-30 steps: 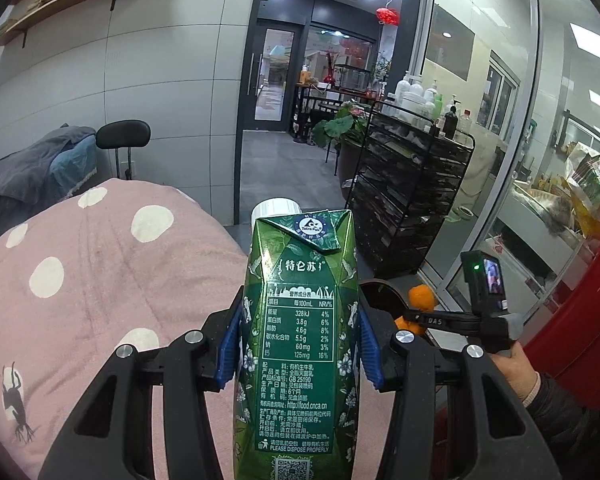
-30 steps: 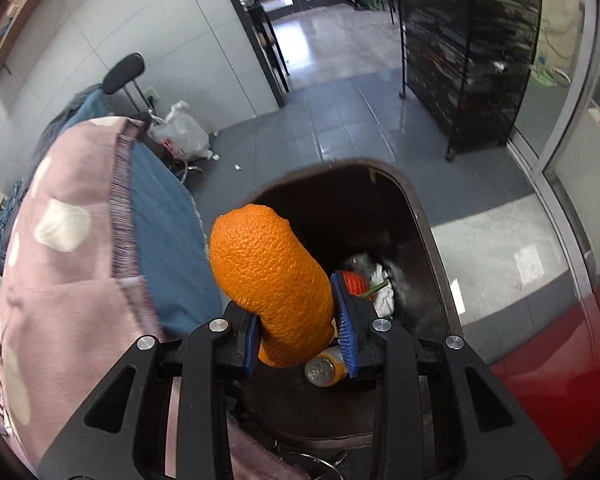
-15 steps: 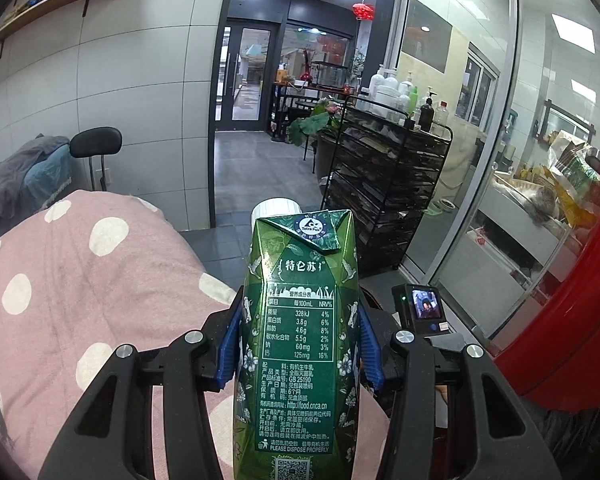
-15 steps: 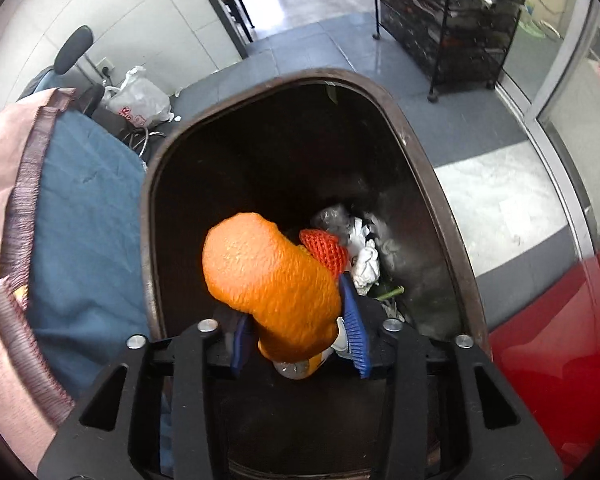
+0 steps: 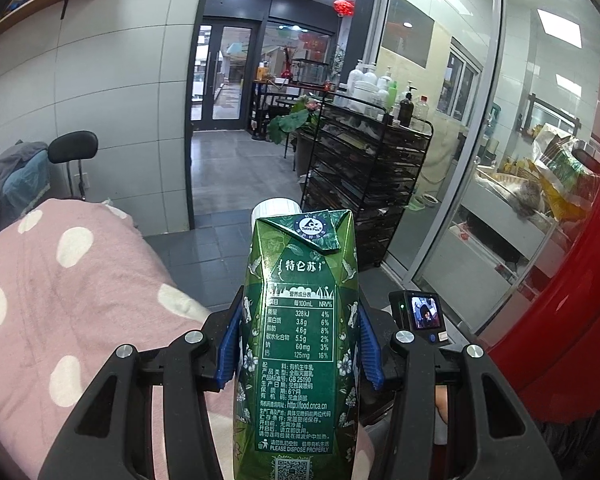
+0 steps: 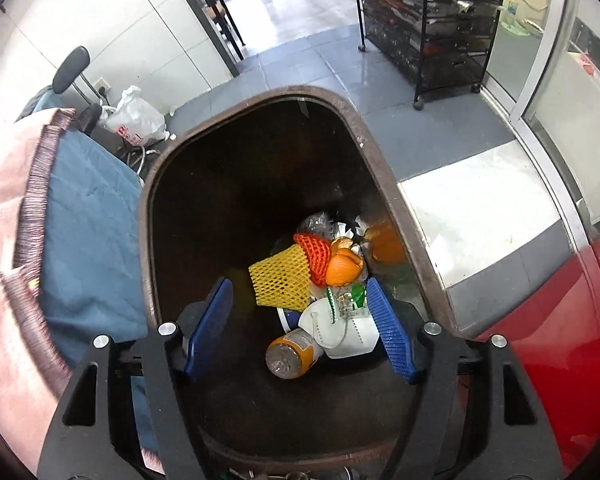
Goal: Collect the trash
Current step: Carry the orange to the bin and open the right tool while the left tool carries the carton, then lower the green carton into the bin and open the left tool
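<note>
My left gripper (image 5: 298, 346) is shut on a green milk carton (image 5: 300, 328) with a white cap, held upright above the pink spotted blanket (image 5: 60, 280). My right gripper (image 6: 300, 320) is open and empty, pointing down into a dark brown trash bin (image 6: 384, 176). In the bin lie an orange peel (image 6: 342, 268), yellow foam netting (image 6: 282, 282), red foam netting (image 6: 316, 254), a white face mask (image 6: 340, 332) and a small plastic bottle (image 6: 294, 354). The right gripper's camera unit (image 5: 420, 314) shows in the left wrist view, just right of the carton.
A black wire rack (image 5: 364, 184) stands right of the bin, also in the right wrist view (image 6: 432, 12). A red surface (image 6: 560, 320) is at the right. A blue cloth (image 6: 88, 240) hangs beside the bin. A white plastic bag (image 6: 134, 120) lies on the floor.
My right gripper moved over the bin and opened; the orange peel dropped from it into the bin. My left gripper kept hold of the carton and swung slightly right.
</note>
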Tool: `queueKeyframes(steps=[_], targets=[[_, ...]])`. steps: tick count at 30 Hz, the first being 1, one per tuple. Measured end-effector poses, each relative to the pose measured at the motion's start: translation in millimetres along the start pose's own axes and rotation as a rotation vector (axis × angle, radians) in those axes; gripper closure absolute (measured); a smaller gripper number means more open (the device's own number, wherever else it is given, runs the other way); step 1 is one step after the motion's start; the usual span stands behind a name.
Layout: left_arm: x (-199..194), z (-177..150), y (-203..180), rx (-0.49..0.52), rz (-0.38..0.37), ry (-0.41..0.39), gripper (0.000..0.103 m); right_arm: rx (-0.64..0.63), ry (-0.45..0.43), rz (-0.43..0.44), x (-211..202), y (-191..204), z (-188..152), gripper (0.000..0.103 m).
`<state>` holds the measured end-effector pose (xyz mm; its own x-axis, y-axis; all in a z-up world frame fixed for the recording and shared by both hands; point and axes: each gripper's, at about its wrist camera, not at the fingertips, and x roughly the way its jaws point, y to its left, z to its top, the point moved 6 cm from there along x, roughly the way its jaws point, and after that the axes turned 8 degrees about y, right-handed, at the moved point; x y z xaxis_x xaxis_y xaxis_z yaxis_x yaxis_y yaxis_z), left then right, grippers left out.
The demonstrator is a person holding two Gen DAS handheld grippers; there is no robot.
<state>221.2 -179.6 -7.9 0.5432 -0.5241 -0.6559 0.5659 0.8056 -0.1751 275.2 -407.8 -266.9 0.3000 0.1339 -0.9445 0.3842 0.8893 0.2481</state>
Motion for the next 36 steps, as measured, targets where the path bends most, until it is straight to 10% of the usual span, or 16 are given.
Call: queueKeyframes(steps=[23, 28, 36], targets=[[118.0, -17.5, -61.0, 0.006, -0.109, 0.238, 0.054, 0.043, -0.231, -0.071, -103.0, -38.3, -8.5, 0.018], [122.5, -17.8, -62.1, 0.009, -0.088, 0.232, 0.023, 0.053, -0.233, -0.073, -105.7, -45.4, -9.6, 0.018], [104.4, -18.9, -62.6, 0.036, -0.064, 0.185, 0.010, 0.028, -0.255, -0.069, -112.0, -32.5, -11.9, 0.018]])
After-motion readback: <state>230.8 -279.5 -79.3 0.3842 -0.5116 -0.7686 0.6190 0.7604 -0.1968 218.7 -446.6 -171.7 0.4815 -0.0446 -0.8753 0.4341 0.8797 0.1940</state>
